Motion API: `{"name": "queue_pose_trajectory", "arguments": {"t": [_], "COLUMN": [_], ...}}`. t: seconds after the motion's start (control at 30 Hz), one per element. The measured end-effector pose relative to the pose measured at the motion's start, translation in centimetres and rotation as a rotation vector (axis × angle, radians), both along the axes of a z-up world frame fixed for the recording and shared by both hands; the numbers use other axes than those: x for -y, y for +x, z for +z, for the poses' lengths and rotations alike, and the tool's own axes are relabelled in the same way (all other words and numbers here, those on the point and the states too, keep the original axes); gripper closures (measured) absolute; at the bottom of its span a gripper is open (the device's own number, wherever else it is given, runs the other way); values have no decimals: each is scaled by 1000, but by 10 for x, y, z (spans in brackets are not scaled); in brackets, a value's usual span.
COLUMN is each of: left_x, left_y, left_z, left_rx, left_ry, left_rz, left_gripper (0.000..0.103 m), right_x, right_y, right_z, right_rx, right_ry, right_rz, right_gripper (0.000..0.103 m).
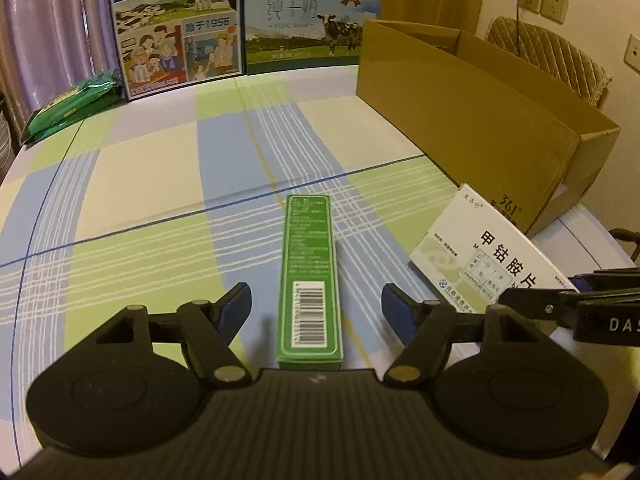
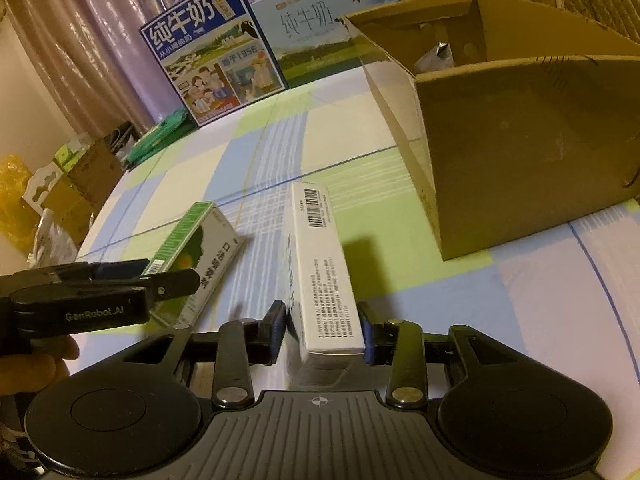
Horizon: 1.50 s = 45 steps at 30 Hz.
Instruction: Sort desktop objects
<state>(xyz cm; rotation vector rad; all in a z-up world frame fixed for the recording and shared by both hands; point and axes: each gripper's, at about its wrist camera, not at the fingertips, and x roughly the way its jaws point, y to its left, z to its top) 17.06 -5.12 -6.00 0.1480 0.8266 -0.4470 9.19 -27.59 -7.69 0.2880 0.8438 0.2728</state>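
Broadly, a table under a checked cloth (image 1: 160,184) of blue, green and cream fills both views, with a purple curtain (image 1: 48,32) behind it. On its right side stands an open cardboard box (image 1: 472,120), brown and tall-walled, with something pale just visible inside from the right wrist view. Along the far edge two milk cartons stand upright side by side: a dark blue milk carton (image 1: 176,28) and a pale milk carton (image 1: 312,24) with a cow printed on it. Left of the blue one lies a flat green packet (image 1: 72,108) at the table's edge. Nearer, a white medicine box (image 2: 326,276) stands on its long narrow edge on the cloth, just in front of the cardboard box; the right gripper (image 2: 322,330) has its blue-padded fingers closed against both sides of the box's near end. Beside it to the left, a green medicine box (image 1: 310,276) lies on the cloth, barcode up, pointing away from the camera. The left gripper (image 1: 316,308) sits low around its near end, fingers spread wide and clear of both sides.
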Motion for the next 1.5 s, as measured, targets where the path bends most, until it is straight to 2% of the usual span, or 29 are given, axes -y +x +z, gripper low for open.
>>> {"name": "queue_pose_trajectory", "arguments": {"t": [0.1,0.17,0.2,0.23,0.27,0.33,0.43,0.5,0.67,0.7,0.77,0.83,0.97,1.03,1.1,1.2,1.37,1.43,1.5], "left_x": [6,8,8,8,7,2,-5,-8,-11,-10,-8,-5,-1,-2,-5,-10,-22,-25,-22], "left_y": [0,0,0,0,0,0,-2,-5,-7,-7,-9,-10,-13,-12,-9,-7,0,1,0], "left_z": [-2,-5,-6,-6,-7,-7,-6,-5,-7,-8,-9,-8,-6,-4,-1,1,5,5,5], "left_rx": [-6,-17,-18,-22,-33,-72,-115,-116,-89,-73,-38,-3,53,38,31,62,67,73,94], "left_ry": [19,27,36,41,39,0,-60,-61,-13,14,79,122,160,110,72,103,76,88,137], "left_rz": [-23,-32,-30,-30,-28,-21,-15,-12,6,10,15,12,-17,-28,-13,28,104,104,91], "left_gripper": [46,60,62,68,74,77,77,77,75,72,51,45,44,45,45,45,45,45,45], "right_x": [2,2,2,3,4,7,13,16,15,14,11,7,-1,-1,1,5,7,6,6], "right_y": [2,4,4,5,5,4,1,-3,-8,-9,-11,-11,-8,-7,-7,-8,-7,-8,-8], "right_z": [-2,-3,-3,-2,-2,-2,0,1,3,2,1,0,-5,-7,-8,-7,-6,-5,-6], "right_rx": [5,6,5,3,0,-11,-13,-9,18,20,24,25,24,22,20,21,26,27,26], "right_ry": [-7,-12,-11,-11,-12,-2,-16,-39,-116,-125,-138,-155,-165,-161,-159,-150,-135,-135,-138], "right_rz": [3,11,10,7,-1,-15,-28,-40,-41,-37,-25,-8,16,14,9,-5,-7,0,5], "right_gripper": [65,65,65,65,65,65,56,35,26,25,23,22,22,22,21,21,21,21,21]}}
